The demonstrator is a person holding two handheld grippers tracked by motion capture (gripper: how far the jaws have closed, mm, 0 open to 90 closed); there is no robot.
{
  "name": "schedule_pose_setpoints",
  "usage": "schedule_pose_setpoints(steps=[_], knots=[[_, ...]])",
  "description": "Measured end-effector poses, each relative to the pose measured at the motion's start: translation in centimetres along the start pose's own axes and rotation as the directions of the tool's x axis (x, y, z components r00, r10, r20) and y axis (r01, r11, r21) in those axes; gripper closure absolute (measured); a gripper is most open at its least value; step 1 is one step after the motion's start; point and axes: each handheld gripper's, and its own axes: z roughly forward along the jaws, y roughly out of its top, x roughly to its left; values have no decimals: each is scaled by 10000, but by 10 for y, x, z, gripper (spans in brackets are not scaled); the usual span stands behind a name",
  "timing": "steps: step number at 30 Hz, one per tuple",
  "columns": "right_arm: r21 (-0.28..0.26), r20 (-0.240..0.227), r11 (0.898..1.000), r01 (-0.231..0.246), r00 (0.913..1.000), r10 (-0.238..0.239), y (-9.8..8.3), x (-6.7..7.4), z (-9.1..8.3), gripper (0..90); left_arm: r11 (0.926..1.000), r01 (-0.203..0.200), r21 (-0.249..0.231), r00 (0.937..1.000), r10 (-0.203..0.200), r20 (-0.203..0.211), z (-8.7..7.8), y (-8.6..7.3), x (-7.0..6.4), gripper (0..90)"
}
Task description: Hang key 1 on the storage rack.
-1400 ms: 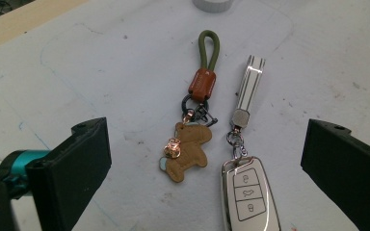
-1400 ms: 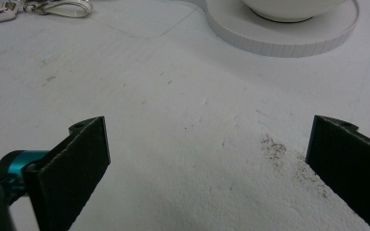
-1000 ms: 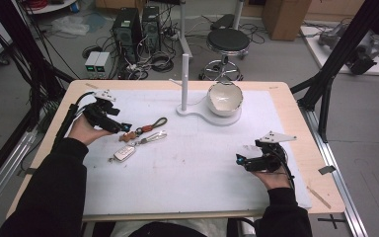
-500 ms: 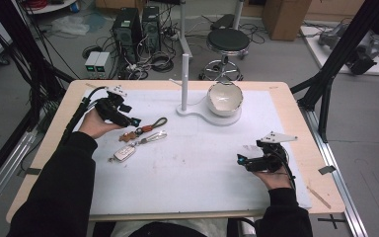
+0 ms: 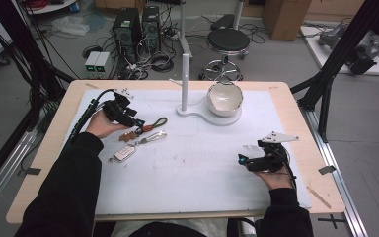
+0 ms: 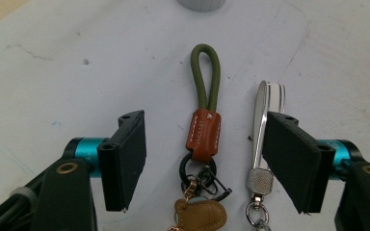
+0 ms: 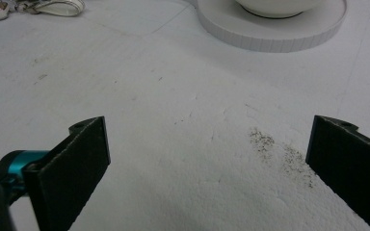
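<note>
A: Start with the left gripper (image 5: 137, 122). From the high view it sits at the left part of the white mat (image 5: 187, 173), its tips right at the green-looped key strap (image 5: 154, 124). How do the jaws stand?

B: You can't judge that from above. The left gripper view settles it: the left gripper (image 6: 204, 161) has its two black pads partly apart, and they have just been closing in. The key strap (image 6: 204, 110) lies between them, with its brown leather sleeve in the middle of the gap, touching neither pad. So nothing is clamped yet.

A: What else does that close view give?

B: A chrome key fob (image 6: 261, 139) lying just beside the strap, partly behind the right-hand pad, and a small tan leather tag (image 6: 200, 214) below the strap's black ring. From above, the chrome key fob (image 5: 150, 138) is a thin sliver, and a white car key (image 5: 123, 154) lies at the near end of the bunch; the close view cuts that off.

A: And the other hand?

B: In the high view the right gripper (image 5: 243, 160) rests at the mat's right side, well apart from the keys. Its own view shows the right gripper (image 7: 207, 168) spread wide over bare mat with dark specks, holding nothing.

A: Anything farther off?

B: A white bowl (image 5: 224, 98) on a round white base (image 5: 202, 114) with an upright post, at the far middle of the table (image 5: 44, 163). The right gripper view catches the base's rim (image 7: 270, 36) near its top edge.
</note>
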Motion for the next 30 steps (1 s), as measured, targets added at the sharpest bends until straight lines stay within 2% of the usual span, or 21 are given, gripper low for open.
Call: schedule_pose_setpoints(steps=[6,13,21,25,27,28,29,30], knots=[[28,33,10000,-19,10000,19,-1,-1,0,7,9996,111,250,9999,-110,-38,12,-3,5,326],[82,55,10000,-47,10000,47,-1,-1,0,7,9986,170,497,9998,-175,98,23,-6,6,341],[134,63,9999,-12,10000,11,-1,-1,0,7,9955,34,949,9999,-43,94,36,-8,3,365],[144,64,9999,10,10000,-11,-1,-1,0,7,9940,47,1095,10000,-44,-29,38,-9,2,440],[141,75,9999,32,10000,-33,-2,-1,0,7,9922,-93,1242,9997,119,-198,39,-9,1,522],[139,94,9999,23,10000,-24,-2,-2,0,7,9919,-116,1263,9999,127,-82,39,-9,1,553],[145,86,9999,19,10000,-20,-1,-2,0,7,9905,-231,1358,9996,247,-101,40,-9,0,623],[146,85,9999,19,10000,-20,-2,-2,0,7,9900,-311,1375,9991,346,-235,40,-8,-1,650]])
